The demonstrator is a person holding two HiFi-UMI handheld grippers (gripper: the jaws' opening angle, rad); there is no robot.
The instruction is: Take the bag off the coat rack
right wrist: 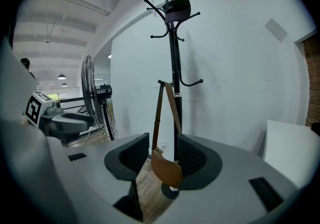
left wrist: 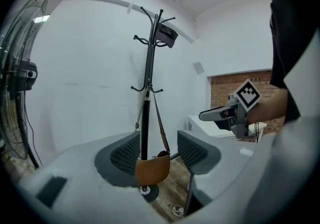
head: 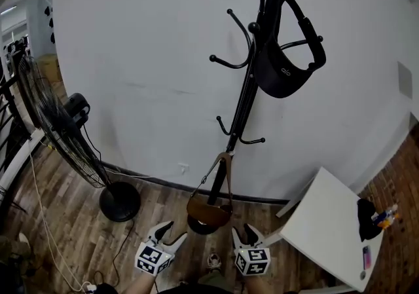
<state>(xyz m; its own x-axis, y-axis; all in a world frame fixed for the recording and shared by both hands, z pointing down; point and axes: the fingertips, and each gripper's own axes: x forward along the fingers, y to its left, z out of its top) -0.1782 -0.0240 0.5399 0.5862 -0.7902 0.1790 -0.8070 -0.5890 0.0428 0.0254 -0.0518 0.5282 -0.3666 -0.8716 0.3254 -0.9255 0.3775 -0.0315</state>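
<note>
A black coat rack point(head: 245, 99) stands against the white wall. A brown shoulder bag point(head: 209, 211) hangs low on it by a brown strap point(head: 224, 168) looped over a lower hook. A black bag point(head: 285, 67) hangs near the top. My left gripper point(head: 178, 229) and right gripper point(head: 243, 230) sit side by side just short of the brown bag, both open and holding nothing. In the left gripper view the brown bag point(left wrist: 152, 169) shows through the gap of the left gripper point(left wrist: 159, 150). In the right gripper view the brown bag point(right wrist: 166, 168) shows ahead of the right gripper point(right wrist: 162, 155).
A tall standing fan point(head: 62, 132) with a round base point(head: 120, 201) stands left of the rack, its cable trailing over the wood floor. A white table point(head: 330, 230) carrying small items stands at the right. The rack's round foot point(head: 200, 226) rests on the floor below the bag.
</note>
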